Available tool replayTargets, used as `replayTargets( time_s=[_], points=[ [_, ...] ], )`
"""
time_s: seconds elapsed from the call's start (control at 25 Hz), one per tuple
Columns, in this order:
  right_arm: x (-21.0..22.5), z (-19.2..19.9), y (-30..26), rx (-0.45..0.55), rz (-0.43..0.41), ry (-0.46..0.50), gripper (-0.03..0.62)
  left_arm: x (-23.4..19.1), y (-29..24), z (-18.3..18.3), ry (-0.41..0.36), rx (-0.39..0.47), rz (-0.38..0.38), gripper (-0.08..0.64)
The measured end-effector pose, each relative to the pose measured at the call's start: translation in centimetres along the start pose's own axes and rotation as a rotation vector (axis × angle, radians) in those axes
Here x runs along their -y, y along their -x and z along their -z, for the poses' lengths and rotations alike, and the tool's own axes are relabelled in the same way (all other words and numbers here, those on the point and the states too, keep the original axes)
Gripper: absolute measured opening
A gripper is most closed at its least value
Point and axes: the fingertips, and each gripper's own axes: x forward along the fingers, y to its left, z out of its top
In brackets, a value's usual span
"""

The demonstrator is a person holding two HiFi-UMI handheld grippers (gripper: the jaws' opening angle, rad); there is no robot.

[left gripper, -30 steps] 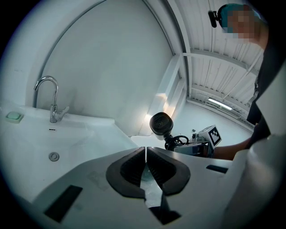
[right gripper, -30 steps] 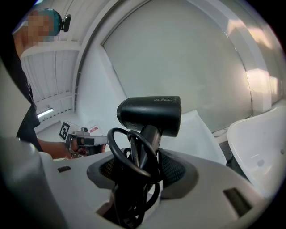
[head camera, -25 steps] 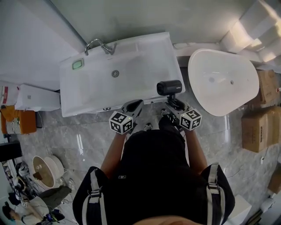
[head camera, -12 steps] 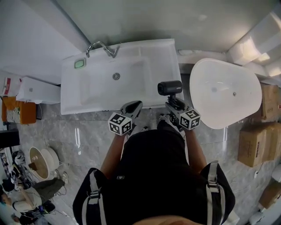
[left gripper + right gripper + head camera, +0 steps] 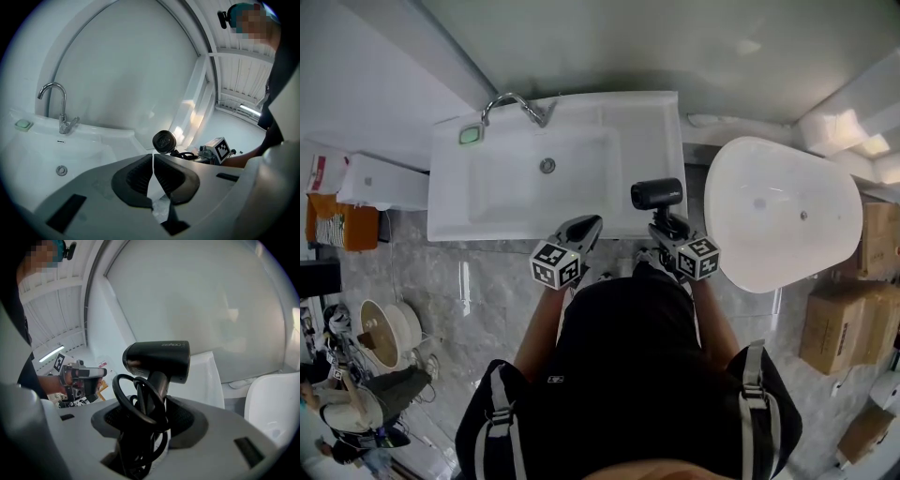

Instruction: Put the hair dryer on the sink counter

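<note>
A black hair dryer (image 5: 157,360) with its looped cord stands upright in my right gripper (image 5: 151,414), which is shut on its handle. In the head view the hair dryer (image 5: 657,194) hangs over the front right corner of the white sink counter (image 5: 652,131), with the right gripper (image 5: 667,228) just below it. My left gripper (image 5: 578,231) hovers at the counter's front edge, shut with nothing in it; its jaws meet in the left gripper view (image 5: 153,174). From there the hair dryer (image 5: 164,141) shows nozzle-on to the right.
A chrome faucet (image 5: 517,101) and a green soap dish (image 5: 469,135) sit at the basin's back left. A white bathtub (image 5: 783,211) stands right of the sink. Cardboard boxes (image 5: 839,323) lie far right, a white box (image 5: 380,183) and clutter to the left on the marble floor.
The view has shifted so the sink sits more squarely ahead. The right gripper with the hair dryer has edged slightly left over the counter's corner. The left gripper has barely moved.
</note>
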Motion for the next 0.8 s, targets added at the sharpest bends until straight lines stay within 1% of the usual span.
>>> replayTargets(
  time_s=[0.28,0.6,0.72,0.8],
  points=[
    [2.6,-0.1,-1.9,-0.045,0.02,-0.01,0.282,-1.0,-1.1,-0.5,0.015,-0.013,-0.044,0.021],
    [4.6,0.0,-4.2,-0.083,-0.003,-0.011,0.282,-2.4,-1.6,-1.0,0.039,-0.012,-0.1,0.021],
    [5.7,0.4,-5.1,-0.102,0.016,-0.018,0.282,-2.9,-1.5,-0.9,0.047,-0.015,-0.117,0.021],
    [6.6,0.7,-5.8,-0.119,0.03,-0.042,0.284,-3.2,-1.5,-1.0,0.051,-0.013,-0.128,0.021]
  ],
)
